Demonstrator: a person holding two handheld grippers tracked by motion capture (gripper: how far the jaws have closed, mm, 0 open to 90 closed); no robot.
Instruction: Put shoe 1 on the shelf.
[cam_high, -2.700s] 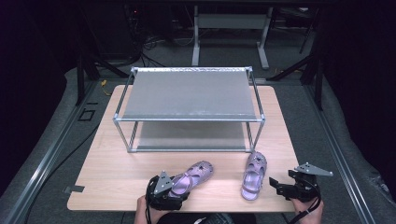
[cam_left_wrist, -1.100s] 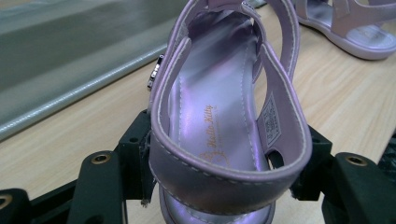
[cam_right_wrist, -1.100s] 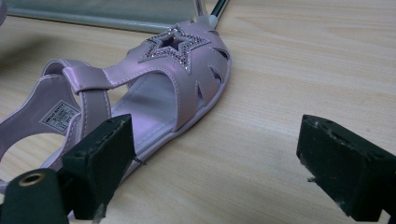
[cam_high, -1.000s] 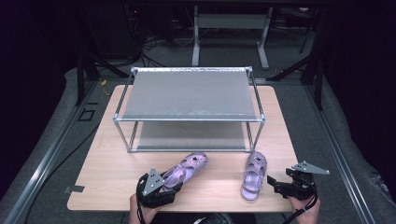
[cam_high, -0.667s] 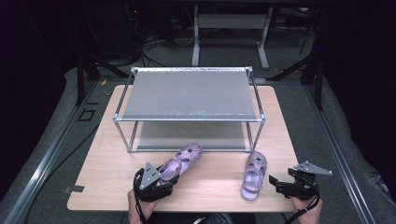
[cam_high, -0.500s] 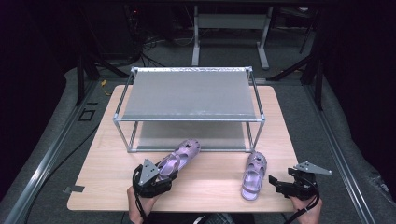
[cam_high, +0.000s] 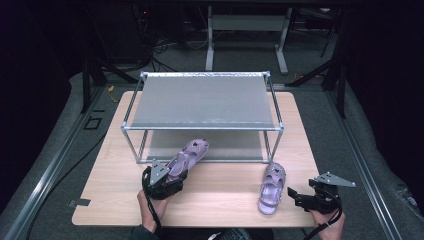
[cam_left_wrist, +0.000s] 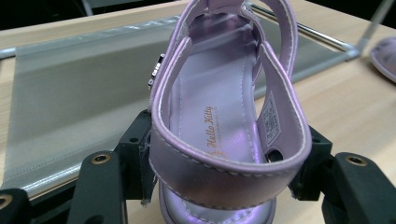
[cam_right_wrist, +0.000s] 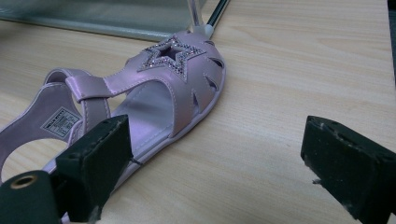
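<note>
sandal (cam_high: 187, 156) now nearer rack (cam_high: 200, 102)

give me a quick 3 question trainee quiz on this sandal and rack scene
1. True or false: the left gripper is shut on the heel of a purple sandal.
2. Where does the other sandal lie?
A. on the rack's top shelf
B. flat on the table, beside the right gripper
C. on the floor
3. Fill in: the toe of the held sandal points toward the rack's ____ shelf.

Key:
1. True; its pads press on both sides of the heel.
2. B; it lies on the wooden table, and the right gripper is open next to it.
3. Lower; the top shelf of the rack is above it.
</note>
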